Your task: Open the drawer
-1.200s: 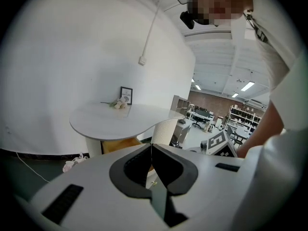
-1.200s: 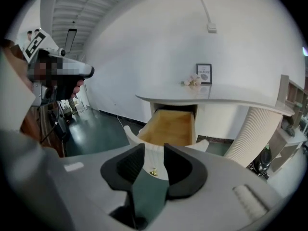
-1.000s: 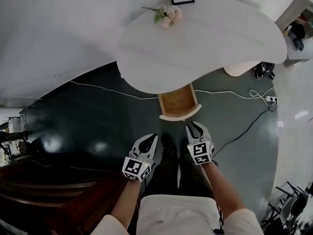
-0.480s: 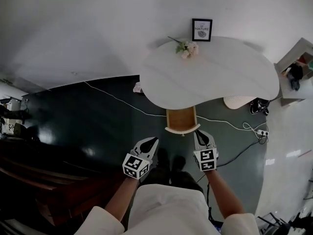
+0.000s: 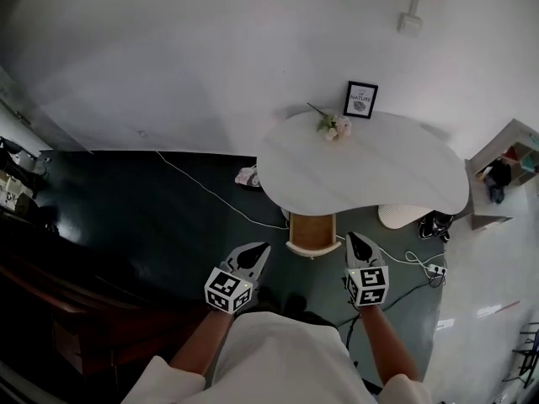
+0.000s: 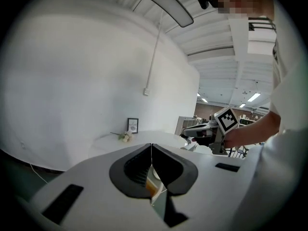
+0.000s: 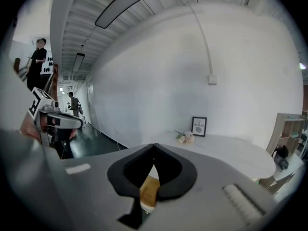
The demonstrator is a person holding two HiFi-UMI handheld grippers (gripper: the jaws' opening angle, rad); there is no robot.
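Note:
The wooden drawer (image 5: 312, 232) stands pulled out from under the white table (image 5: 370, 175), its white front toward me. Both grippers hang high above the floor, nearer to me than the drawer and apart from it. My left gripper (image 5: 259, 248) is shut and empty, left of the drawer. To the drawer's right my right gripper (image 5: 354, 236) is shut with nothing in it. In the left gripper view the left gripper (image 6: 151, 147) has its jaws together and the drawer (image 6: 152, 189) shows beneath them. The right gripper view has the right gripper (image 7: 154, 148) shut above the drawer (image 7: 149, 190).
A framed picture (image 5: 360, 99) and a small flower bunch (image 5: 334, 125) sit at the table's back. Cables (image 5: 202, 188) run over the dark floor to a power strip (image 5: 434, 269). A shelf unit (image 5: 505, 171) stands at the right, dark wooden furniture (image 5: 50, 310) at the left.
Both grippers and the head camera have risen, so the table and the drawer look smaller and farther below. The right gripper's jaws have come together.

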